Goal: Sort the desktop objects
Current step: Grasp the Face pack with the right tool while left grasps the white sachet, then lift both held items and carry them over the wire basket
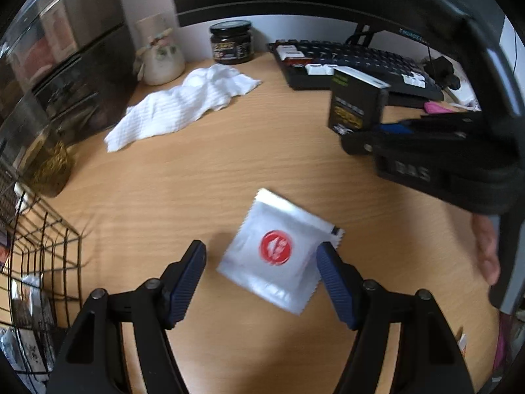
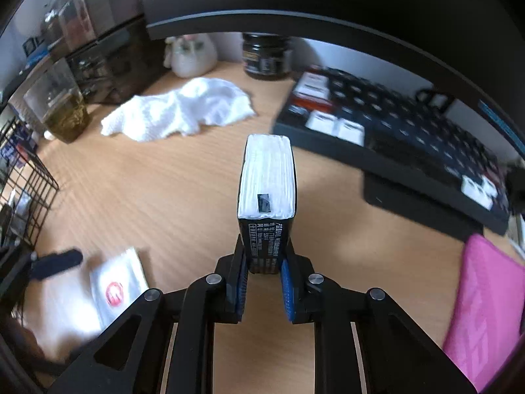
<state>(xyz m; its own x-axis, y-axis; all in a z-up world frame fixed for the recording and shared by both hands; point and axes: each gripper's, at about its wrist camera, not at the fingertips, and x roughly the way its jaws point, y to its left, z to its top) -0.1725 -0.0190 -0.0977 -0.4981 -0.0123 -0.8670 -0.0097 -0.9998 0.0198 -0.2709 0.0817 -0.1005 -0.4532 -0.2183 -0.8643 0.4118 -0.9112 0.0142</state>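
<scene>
Though blur smears its print beyond reading, the black tissue pack sits clenched in the right gripper, lifted off the wooden desk, its long axis running straight out from the pads, white end toward the keyboard. Left gripper hangs released astride the white sachet, which lies flat, corner-on.

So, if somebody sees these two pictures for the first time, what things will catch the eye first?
The right tool is shut on a black packet with a white end, held above the desk. The open left tool has a white sachet with a red logo lying flat between its fingers. A crumpled white cloth lies further back, near a dark jar.
</scene>
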